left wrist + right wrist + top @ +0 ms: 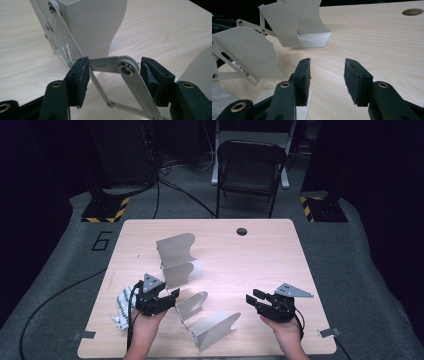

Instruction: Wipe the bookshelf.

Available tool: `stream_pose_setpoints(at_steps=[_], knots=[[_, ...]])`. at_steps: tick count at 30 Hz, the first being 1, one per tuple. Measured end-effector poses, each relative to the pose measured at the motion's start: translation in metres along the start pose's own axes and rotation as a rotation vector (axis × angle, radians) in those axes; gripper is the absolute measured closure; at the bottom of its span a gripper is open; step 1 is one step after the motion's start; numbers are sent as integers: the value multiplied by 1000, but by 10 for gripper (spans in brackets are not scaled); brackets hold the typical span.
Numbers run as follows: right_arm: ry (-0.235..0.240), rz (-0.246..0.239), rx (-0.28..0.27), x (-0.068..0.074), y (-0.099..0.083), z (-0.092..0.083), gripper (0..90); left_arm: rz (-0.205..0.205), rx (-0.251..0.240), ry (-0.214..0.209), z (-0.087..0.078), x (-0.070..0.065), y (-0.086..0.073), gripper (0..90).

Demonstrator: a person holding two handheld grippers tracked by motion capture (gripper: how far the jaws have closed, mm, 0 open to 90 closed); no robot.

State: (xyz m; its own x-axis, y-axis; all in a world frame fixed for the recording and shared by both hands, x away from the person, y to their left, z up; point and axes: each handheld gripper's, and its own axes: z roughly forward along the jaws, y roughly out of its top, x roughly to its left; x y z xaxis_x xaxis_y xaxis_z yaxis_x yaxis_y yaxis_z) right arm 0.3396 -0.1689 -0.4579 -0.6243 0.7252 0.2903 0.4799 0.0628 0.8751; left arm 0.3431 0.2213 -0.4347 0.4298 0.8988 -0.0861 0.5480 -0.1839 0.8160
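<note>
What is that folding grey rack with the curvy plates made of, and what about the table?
The folding rack looks like thin sheet metal with a matte pale grey coat: sharp bent edges, riveted flat link bars, a soft sheen. The table looks like light wood, possibly a laminate print; its grain lines run evenly across a smooth top.

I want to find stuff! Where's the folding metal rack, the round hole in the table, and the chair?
metal rack [176, 251]: high view, its upright back panel.
round hole [242, 231]: high view, its dark middle.
chair [251, 156]: high view, its backrest.
</note>
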Motion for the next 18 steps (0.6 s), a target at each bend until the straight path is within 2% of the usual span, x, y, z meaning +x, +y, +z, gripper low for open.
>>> stream_pose_setpoints(at_steps=[3, 7, 9, 11, 12, 18], knots=[[-4, 9, -1, -2, -2, 0, 560, -15, -11, 9, -2, 0, -2, 430], [-4, 19, 3, -1, -3, 0, 560, -7, -12, 20, -1, -3, -2, 463], [-3, 14, 3, -1, -4, 1, 560, -29, -15, 12, 3, -4, -3, 472], [1, 10, 1, -1, -4, 1, 560, -62, -10, -15, 7, -2, -2, 508], [1, 7, 1, -1, -5, 2, 560, -66, -10, -22, 9, -2, -1, 518], [-4, 25, 0, -3, -7, 0, 558, -13, 11, -35, 18, -3, 10, 578]])
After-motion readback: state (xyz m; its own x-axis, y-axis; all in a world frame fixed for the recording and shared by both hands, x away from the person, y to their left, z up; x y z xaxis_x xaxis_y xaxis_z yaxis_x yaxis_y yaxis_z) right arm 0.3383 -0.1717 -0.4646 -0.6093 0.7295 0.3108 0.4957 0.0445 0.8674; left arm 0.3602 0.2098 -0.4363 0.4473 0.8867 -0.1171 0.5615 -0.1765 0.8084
